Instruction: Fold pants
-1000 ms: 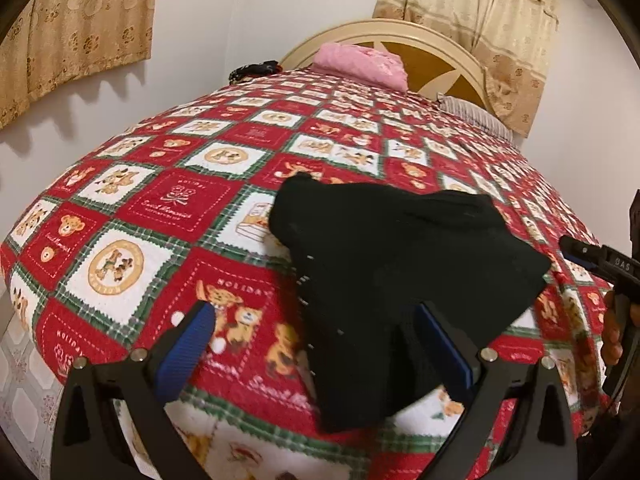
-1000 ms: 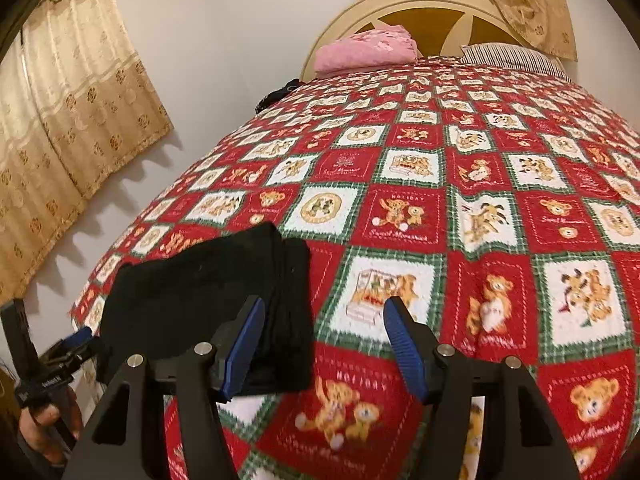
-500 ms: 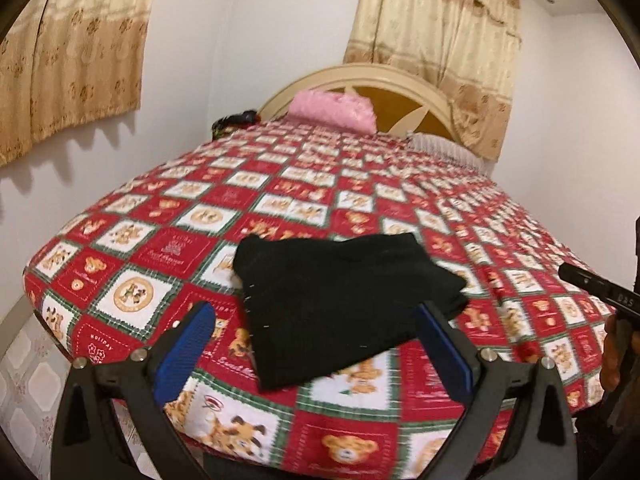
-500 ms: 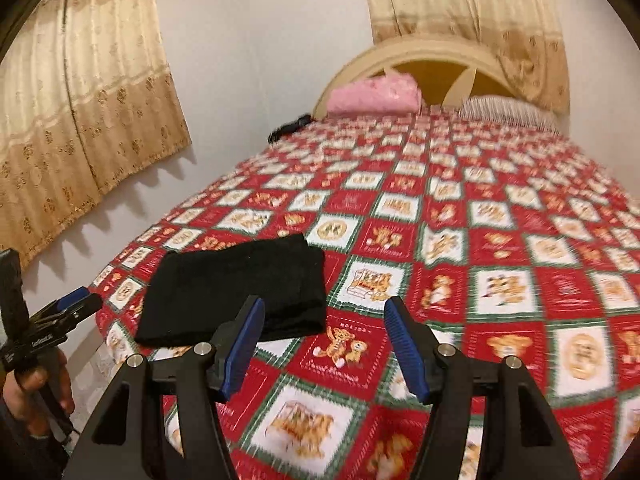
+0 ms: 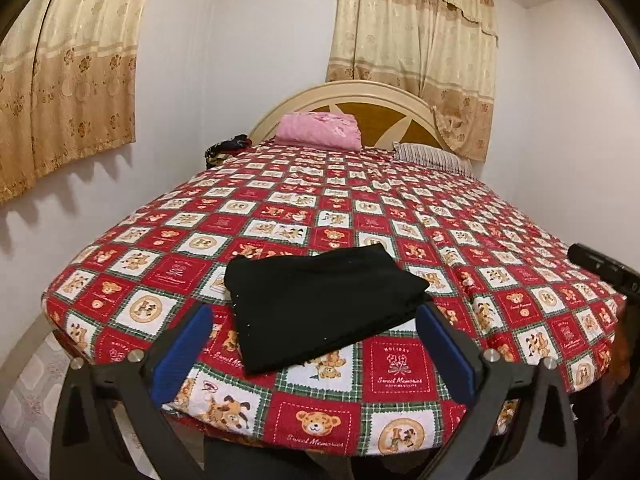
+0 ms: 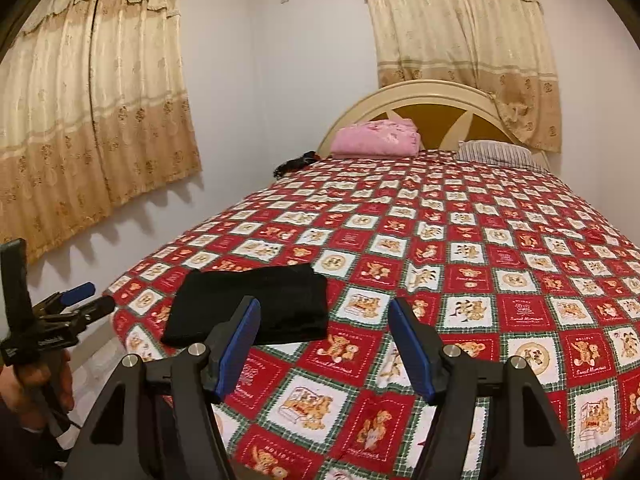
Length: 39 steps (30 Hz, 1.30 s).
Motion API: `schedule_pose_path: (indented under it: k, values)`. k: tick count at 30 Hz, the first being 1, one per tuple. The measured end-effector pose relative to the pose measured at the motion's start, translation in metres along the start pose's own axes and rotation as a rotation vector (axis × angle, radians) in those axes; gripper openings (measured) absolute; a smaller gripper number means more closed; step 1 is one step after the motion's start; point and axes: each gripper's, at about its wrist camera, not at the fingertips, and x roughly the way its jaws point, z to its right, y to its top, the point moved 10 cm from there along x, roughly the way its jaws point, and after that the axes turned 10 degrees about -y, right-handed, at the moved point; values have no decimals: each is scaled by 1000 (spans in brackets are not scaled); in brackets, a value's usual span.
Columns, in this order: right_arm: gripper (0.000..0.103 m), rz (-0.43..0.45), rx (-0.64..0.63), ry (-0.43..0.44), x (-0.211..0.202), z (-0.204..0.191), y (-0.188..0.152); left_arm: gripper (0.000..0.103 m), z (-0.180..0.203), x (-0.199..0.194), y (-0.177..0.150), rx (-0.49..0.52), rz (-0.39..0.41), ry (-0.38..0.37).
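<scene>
So the pants (image 5: 320, 304) look pretty much done to me. They're a compact black rectangle lying flat on the bed (image 5: 400, 216), near the foot edge, with stacked layers showing along the side at about 3 o'clock in the left wrist view. In the right wrist view the same bundle (image 6: 256, 300) sits at roughly 10 o'clock from that gripper, close to the bed's corner.

Left gripper (image 5: 316, 352) has its fingers spread wide with nothing between them; the blue pads frame the pants from this side, but they're clearly off the cloth and off the bed, hanging out past the foot edge. Right gripper (image 6: 324, 348) is the same deal: fingers wide, empty, pointing at bare bedspread (image 6: 460, 280) just beside the pants, not touching them.

You can see the left gripper from the outside too, low at 9 o'clock in the right view, held in the person's hand (image 6: 36, 384).

My read on progress: folding is basically finished. No leg or waistband sticks out, edges look fairly squared, though the near corner hangs a bit toward the edge. What's left, if anything, is a small tidy or straighten. Black on black, so I can't count the folds.

Other stuff: pink blanket (image 5: 320, 130) and striped pillow (image 5: 432, 156) up by the headboard (image 5: 360, 96) at 12 o'clock, well apart from the pants.
</scene>
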Motion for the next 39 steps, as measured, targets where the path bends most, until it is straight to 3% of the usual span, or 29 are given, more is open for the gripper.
schedule_pose_path:
  k: [11,39]
  values:
    - [69,92,-12,26,-41,-8,21,103,28,-17,9,59,16,2]
    - [70,115,-30,15,-51,-2,28,103,49,-25,13,116,22,9]
